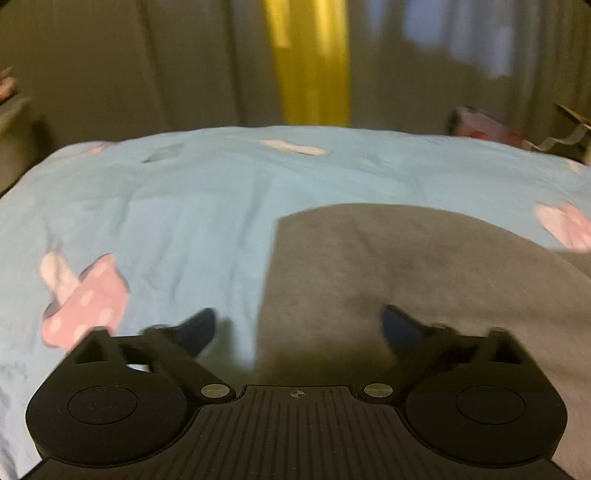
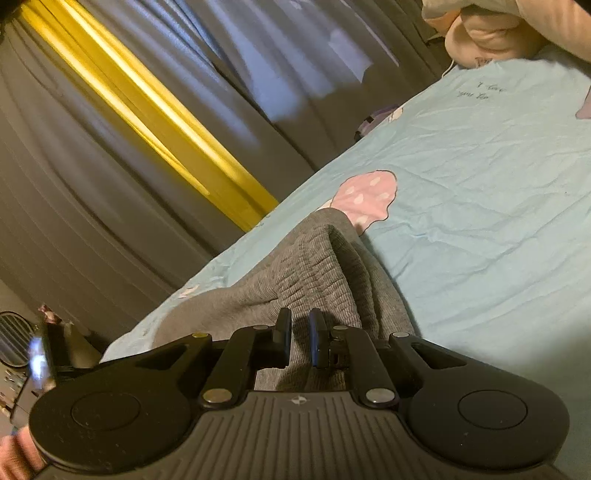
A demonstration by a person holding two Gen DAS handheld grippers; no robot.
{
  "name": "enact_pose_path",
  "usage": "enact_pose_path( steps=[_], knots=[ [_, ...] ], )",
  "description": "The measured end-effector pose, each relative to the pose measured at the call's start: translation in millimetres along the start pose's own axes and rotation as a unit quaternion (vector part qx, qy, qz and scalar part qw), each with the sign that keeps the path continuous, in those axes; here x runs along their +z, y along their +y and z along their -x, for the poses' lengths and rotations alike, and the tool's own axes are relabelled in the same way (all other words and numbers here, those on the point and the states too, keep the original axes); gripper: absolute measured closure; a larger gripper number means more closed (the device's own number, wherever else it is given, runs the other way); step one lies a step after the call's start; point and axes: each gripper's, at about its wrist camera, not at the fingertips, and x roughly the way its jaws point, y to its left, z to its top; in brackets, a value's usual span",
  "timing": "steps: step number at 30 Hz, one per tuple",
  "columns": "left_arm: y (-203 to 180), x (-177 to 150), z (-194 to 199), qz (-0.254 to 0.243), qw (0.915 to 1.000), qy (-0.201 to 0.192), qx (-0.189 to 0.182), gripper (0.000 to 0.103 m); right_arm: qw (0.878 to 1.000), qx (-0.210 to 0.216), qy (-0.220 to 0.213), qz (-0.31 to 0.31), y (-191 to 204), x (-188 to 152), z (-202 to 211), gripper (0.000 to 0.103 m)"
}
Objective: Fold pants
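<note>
Grey pants (image 1: 388, 273) lie flat on a light blue bedsheet (image 1: 177, 206), filling the right half of the left wrist view with a straight left edge. My left gripper (image 1: 299, 325) is open and empty, hovering just over that left edge. In the right wrist view the pants' ribbed grey waistband (image 2: 314, 266) is bunched and lifted off the sheet (image 2: 480, 206). My right gripper (image 2: 300, 332) is shut on this grey fabric, with cloth pinched between the fingers.
The sheet carries pink mushroom prints (image 1: 88, 299) (image 2: 365, 199). Grey curtains with a yellow strip (image 1: 310, 62) hang behind the bed. A pink pillow or quilt (image 2: 491, 29) lies at the bed's far end. A bedside stand with small items (image 2: 33, 354) is at the left.
</note>
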Motion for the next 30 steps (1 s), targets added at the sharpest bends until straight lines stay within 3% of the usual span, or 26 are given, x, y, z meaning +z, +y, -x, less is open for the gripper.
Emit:
enact_pose_path(
  steps=[1, 3, 5, 9, 12, 13, 14, 15, 17, 19, 21, 23, 25, 27, 30],
  knots=[
    [0.5, 0.4, 7.5, 0.002, 1.0000, 0.001, 0.005, 0.003, 1.000, 0.001, -0.001, -0.002, -0.6, 0.0, 0.0, 0.093],
    [-7.6, -0.4, 32.5, -0.012, 0.9994, -0.022, -0.024, 0.024, 1.000, 0.007, -0.003, -0.012, -3.2, 0.1, 2.0, 0.093],
    [-18.0, -0.3, 45.5, -0.028, 0.9963, -0.034, -0.073, 0.010, 0.999, 0.019, -0.005, -0.034, -9.6, 1.1, 2.5, 0.093],
    [-56.6, -12.6, 66.1, -0.076, 0.9816, -0.018, -0.175, 0.011, 0.996, 0.043, -0.013, -0.072, -20.8, 3.9, 4.4, 0.093],
    [-91.6, -27.4, 52.7, -0.133, 0.9773, -0.009, -0.165, 0.010, 0.994, 0.046, -0.031, -0.091, -26.8, 5.0, 11.9, 0.073],
    [-102.9, -34.4, 44.1, -0.153, 0.9784, 0.000, -0.139, 0.009, 0.993, 0.048, -0.039, -0.100, -29.8, 5.5, 14.9, 0.062],
    [-111.7, -41.7, 39.2, -0.173, 0.9778, -0.009, -0.117, 0.006, 0.993, 0.032, -0.044, -0.105, -31.7, 5.8, 16.7, 0.043],
    [-118.7, -47.2, 40.5, -0.187, 0.9767, -0.025, -0.101, 0.005, 0.993, 0.012, -0.044, -0.110, -33.8, 5.9, 17.1, 0.035],
    [-122.5, -51.9, 53.3, -0.194, 0.9768, -0.035, -0.085, 0.007, 0.990, 0.008, -0.037, -0.138, -42.0, 5.9, 16.0, 0.034],
    [-114.6, -51.3, 69.2, -0.185, 0.9766, -0.024, -0.107, 0.017, 0.988, 0.006, -0.034, -0.153, -46.3, 5.9, 15.7, 0.033],
    [-100.3, -60.6, 91.8, -0.172, 0.9760, -0.026, -0.131, 0.011, 0.987, 0.010, -0.031, -0.154, -46.8, 5.7, 15.1, 0.027],
    [-87.6, -71.9, 105.0, -0.166, 0.9750, -0.027, -0.145, 0.010, 0.988, 0.012, -0.022, -0.150, -45.6, 6.2, 13.3, 0.015],
    [-73.4, -85.7, 107.1, -0.144, 0.9774, -0.007, -0.154, 0.008, 0.989, 0.014, -0.004, -0.150, -44.8, 5.5, 10.5, 0.006],
    [-58.9, -97.8, 95.7, -0.102, 0.9833, 0.032, -0.147, 0.008, 0.987, 0.014, 0.021, -0.157, -46.0, 2.4, 6.4, 0.004],
    [-58.1, -108.2, 108.6, -0.106, 0.9852, 0.005, -0.134, 0.008, 0.986, -0.013, 0.043, -0.159, -44.8, 0.5, 3.7, 0.004]
  ],
)
